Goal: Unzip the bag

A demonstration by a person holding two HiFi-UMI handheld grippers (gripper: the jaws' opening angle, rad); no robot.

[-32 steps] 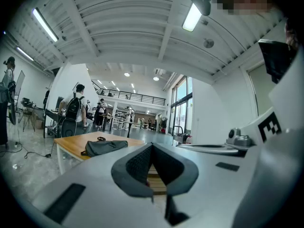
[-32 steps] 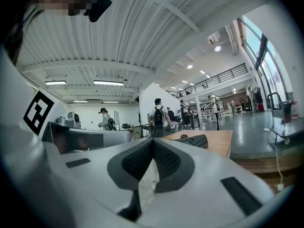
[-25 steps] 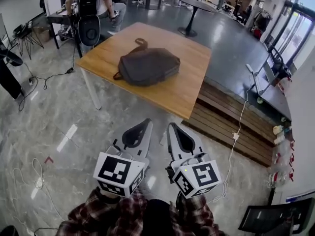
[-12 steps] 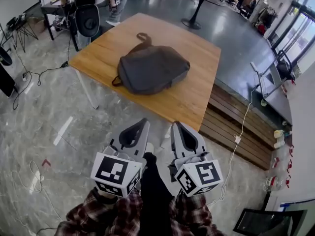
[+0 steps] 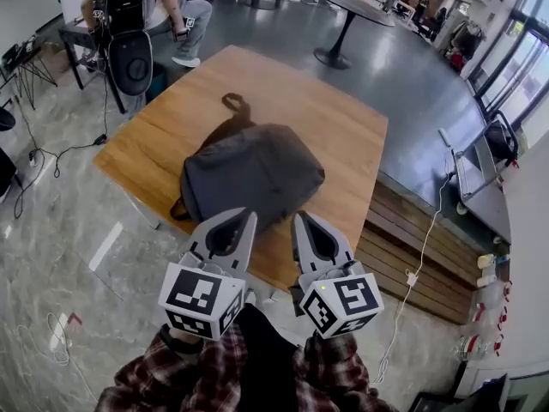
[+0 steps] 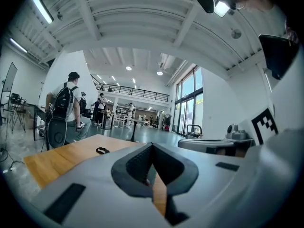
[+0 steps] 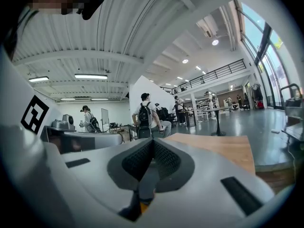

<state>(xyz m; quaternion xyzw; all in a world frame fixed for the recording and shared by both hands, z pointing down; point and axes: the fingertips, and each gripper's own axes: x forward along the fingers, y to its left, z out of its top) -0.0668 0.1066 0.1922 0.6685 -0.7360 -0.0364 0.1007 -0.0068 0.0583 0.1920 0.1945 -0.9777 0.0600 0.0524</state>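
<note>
Now closer in: the person has stepped up, so the grey bag (image 5: 253, 178) on the wooden table (image 5: 352, 131) lies at 12 o'clock, close ahead of the left gripper (image 5: 247, 217) and right gripper (image 5: 298, 220), both pressed together on nothing, unzipping not yet begun

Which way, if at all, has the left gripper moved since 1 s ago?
Yes. The left gripper went forward toward the table: earlier over floor, now its tip overlaps the bag.

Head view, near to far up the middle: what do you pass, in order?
Plaid sleeves → left gripper and right gripper, side by side → grey bag → carry loop → wooden table, its far part → round pedestal table.
</note>
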